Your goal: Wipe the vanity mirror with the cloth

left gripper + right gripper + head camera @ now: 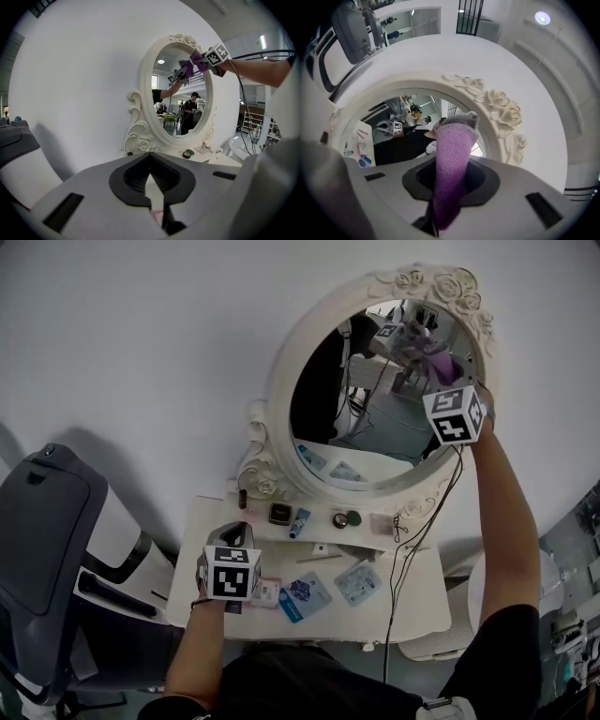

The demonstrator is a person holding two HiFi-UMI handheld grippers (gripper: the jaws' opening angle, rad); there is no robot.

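The oval vanity mirror [375, 418] in its white rose-carved frame [278, 381] stands at the back of the dressing table. My right gripper [422, 345] is raised to the glass's upper right and is shut on a purple cloth [441, 362], which lies against the mirror near the rim. In the right gripper view the cloth [452, 159] sticks out of the jaws toward the glass [403, 136] beside the carved roses. My left gripper [236, 532] hangs low over the table's left part, shut and with nothing in it. The left gripper view shows the mirror [180, 103] and the cloth [198, 58] from below.
The white table [422, 592] carries blue packets [305, 596], a tube [298, 521], a small green-lidded jar [352, 518] and other small items. A black cable [422, 521] runs from my right gripper down across the table. A grey chair [47, 521] stands at the left.
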